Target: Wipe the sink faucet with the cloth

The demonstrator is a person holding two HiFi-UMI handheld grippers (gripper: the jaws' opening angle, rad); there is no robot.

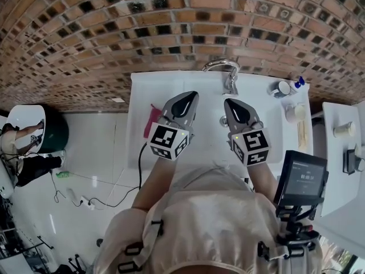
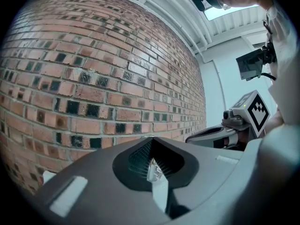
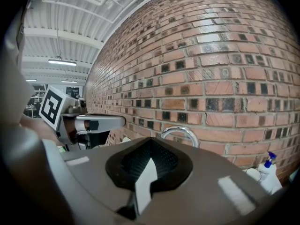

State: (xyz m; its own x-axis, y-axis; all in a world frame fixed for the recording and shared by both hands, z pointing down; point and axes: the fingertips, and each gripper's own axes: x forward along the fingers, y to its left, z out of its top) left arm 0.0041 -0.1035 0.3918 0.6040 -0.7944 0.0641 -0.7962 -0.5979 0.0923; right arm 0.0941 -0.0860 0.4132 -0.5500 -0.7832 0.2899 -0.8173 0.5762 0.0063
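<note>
The sink faucet (image 1: 224, 68), a curved chrome spout, stood at the back of the white sink (image 1: 147, 90), against the brick wall (image 1: 171, 27). I judged the wiping not yet begun. The pink cloth (image 1: 153, 121) lay ungripped, well left of the faucet and nearer me. My left gripper (image 1: 191, 96) hung between cloth and faucet, just beside the cloth. My right gripper (image 1: 229, 103) hovered in front of the faucet. Both had their jaws closed together on nothing.

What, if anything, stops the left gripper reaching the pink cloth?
Likely yes: the pink cloth lies just left of the left gripper, nothing between them, though its shut jaws must open first.
</note>
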